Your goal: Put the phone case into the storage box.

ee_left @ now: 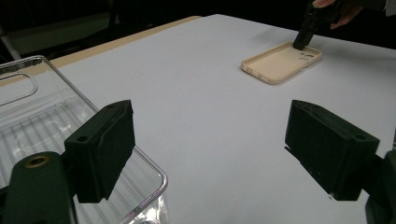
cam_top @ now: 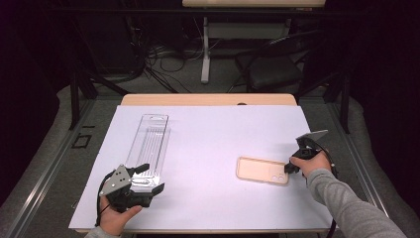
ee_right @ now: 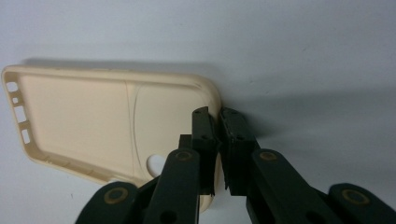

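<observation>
The right gripper (ee_right: 218, 140) pinches the end wall of the beige phone case (ee_right: 93, 121), lying hollow side up. Well left of the case, the left gripper (ee_left: 210, 154) gapes beside a seemingly empty clear plastic tray (cam_top: 148, 148).

It looks like a lab: dark room, cables (cam_top: 163, 59) on the floor, metal frame (cam_top: 74, 94) around the white counter (cam_top: 213, 134)
</observation>
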Demonstrator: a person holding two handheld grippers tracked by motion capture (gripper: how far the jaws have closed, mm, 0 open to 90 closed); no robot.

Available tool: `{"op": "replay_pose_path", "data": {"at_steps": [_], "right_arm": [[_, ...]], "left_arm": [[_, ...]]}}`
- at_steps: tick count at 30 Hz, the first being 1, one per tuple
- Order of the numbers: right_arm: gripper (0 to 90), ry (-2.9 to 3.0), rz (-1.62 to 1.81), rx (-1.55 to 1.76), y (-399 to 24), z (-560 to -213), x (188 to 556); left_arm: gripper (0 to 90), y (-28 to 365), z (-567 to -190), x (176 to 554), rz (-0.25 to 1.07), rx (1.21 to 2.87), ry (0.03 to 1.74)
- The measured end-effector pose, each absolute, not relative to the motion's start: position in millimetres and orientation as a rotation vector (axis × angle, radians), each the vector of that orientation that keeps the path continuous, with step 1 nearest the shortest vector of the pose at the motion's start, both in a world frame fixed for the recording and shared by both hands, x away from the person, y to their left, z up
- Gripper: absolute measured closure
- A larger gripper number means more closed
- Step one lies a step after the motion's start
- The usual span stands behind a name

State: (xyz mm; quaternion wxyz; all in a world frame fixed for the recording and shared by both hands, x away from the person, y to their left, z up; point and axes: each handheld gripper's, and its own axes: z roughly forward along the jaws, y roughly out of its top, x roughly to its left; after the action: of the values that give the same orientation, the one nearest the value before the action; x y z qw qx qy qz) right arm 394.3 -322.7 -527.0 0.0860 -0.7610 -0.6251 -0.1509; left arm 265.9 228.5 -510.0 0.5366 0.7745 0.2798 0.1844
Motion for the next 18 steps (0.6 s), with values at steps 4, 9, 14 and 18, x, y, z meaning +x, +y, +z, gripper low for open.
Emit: {"op": "replay_pose_path", "data": {"at_steps": [4, 9, 14, 18], "right_arm": [[85.5, -1.859, -0.456, -2.266, -322.7, -526.2, 394.0], [85.6, -1.864, -0.458, -2.259, -323.2, -524.5, 393.6], [85.5, -1.866, -0.459, -2.243, -323.2, -522.1, 393.1], [85.5, -1.868, -0.476, -2.250, -321.3, -519.2, 392.8]], "left_arm": [[16.0, 228.4, -510.1, 266.0, 0.438, 1.844, 0.666], [16.0, 228.3, -510.3, 266.2, 0.437, 1.844, 0.666], [16.0, 228.2, -510.2, 266.2, 0.437, 1.844, 0.666], [16.0, 228.2, -510.2, 266.2, 0.434, 1.848, 0.665]]}}
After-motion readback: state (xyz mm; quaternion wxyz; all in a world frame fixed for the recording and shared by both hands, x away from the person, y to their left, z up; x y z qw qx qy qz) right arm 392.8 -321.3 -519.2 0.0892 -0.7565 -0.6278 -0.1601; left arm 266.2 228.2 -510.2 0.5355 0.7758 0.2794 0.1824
